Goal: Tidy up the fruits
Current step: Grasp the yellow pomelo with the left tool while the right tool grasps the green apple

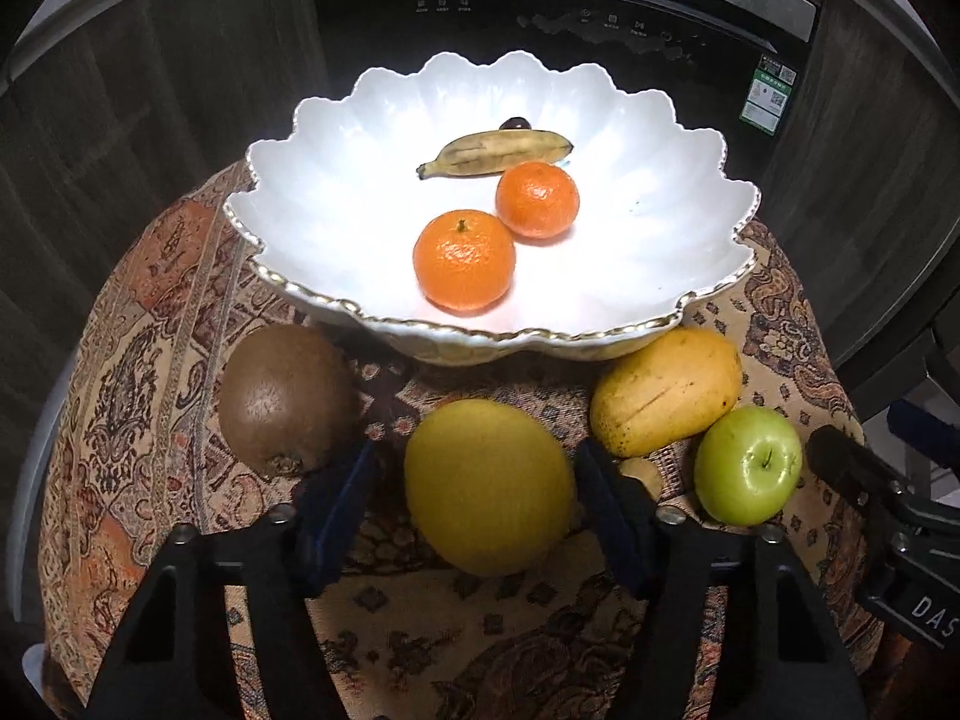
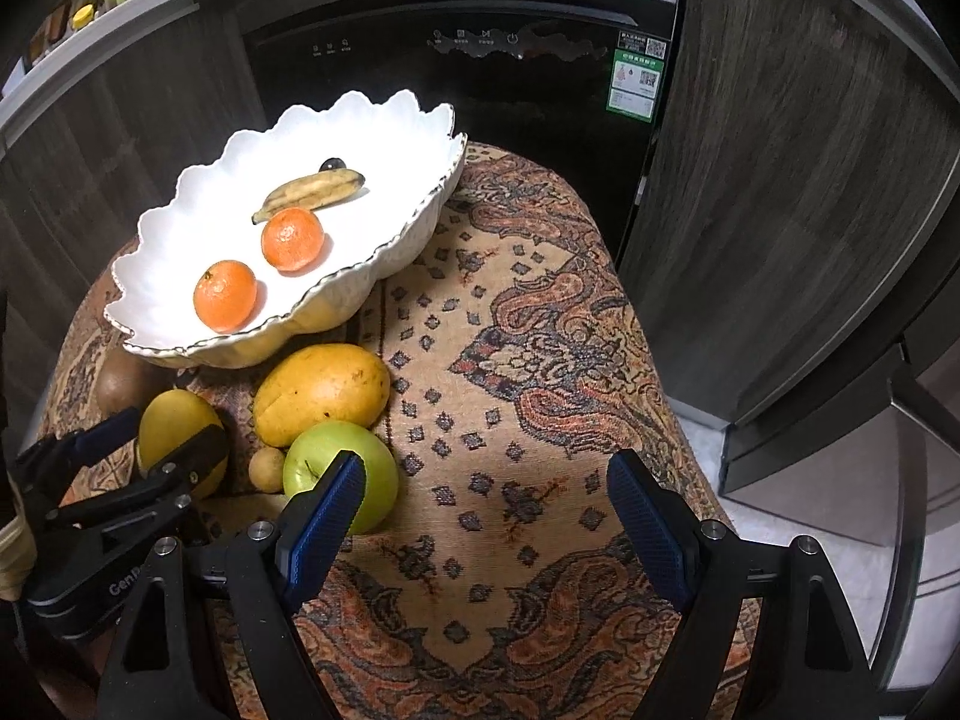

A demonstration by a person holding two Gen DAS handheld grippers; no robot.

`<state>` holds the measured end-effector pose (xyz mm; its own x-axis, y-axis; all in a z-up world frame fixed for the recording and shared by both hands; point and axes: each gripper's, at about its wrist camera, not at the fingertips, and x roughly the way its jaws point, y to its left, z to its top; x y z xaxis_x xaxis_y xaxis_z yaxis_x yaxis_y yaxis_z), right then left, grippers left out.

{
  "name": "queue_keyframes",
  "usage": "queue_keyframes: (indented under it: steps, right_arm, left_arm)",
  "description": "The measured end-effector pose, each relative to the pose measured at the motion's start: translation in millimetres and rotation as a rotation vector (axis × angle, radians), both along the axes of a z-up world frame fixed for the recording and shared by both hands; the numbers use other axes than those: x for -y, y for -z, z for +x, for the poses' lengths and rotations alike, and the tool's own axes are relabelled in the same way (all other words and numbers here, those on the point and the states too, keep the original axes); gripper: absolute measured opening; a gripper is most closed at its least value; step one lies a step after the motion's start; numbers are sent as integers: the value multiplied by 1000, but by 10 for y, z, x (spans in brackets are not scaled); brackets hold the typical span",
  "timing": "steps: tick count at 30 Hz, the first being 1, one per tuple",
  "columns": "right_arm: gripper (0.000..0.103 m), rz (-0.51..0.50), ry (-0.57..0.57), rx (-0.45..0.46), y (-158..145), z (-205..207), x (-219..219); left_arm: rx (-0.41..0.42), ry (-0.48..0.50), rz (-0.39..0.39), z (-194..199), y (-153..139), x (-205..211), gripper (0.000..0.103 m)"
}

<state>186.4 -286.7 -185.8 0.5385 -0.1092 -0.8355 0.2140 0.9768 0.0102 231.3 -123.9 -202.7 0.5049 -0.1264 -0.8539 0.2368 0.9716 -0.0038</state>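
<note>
Blue-padded fingers of the left gripper [image 1: 480, 498] straddle a round yellow fruit [image 1: 489, 486] on the patterned cloth [image 1: 144, 360]; a gap shows between the left pad and the fruit, the right pad sits at the fruit's edge (contact there cannot be judged), so the jaws are narrowed around it rather than clamped. Left of that fruit lies a brown kiwi [image 1: 288, 399]. To its right are a yellow mango [image 1: 666, 390], a green apple [image 1: 747, 465] just beside the mango, and a small tan fruit [image 1: 642, 474] partly hidden behind the right finger. Behind them, a white scalloped bowl [image 1: 336, 138] with a gold rim holds two oranges [image 1: 465, 259], a small spotted banana [image 1: 495, 151] and a dark fruit [image 1: 515, 123] behind the banana. The right gripper [image 2: 486, 498] hangs wide and empty over bare cloth, its left pad in front of the apple. Beyond the cloth stands a black appliance [image 2: 456, 66] between dark wood cabinet doors [image 2: 798, 180].
</note>
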Motion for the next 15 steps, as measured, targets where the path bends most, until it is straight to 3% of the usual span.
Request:
queue_keyframes:
  steps: [9, 15]
  right_arm:
    - [83, 12, 3, 2, -18, -33, 13]
    - [83, 34, -32, 30, -74, -48, -89]
  left_arm:
    - [-28, 14, -5, -34, -46, -21, 56]
    - [0, 7, 3, -140, -175, -140, 55]
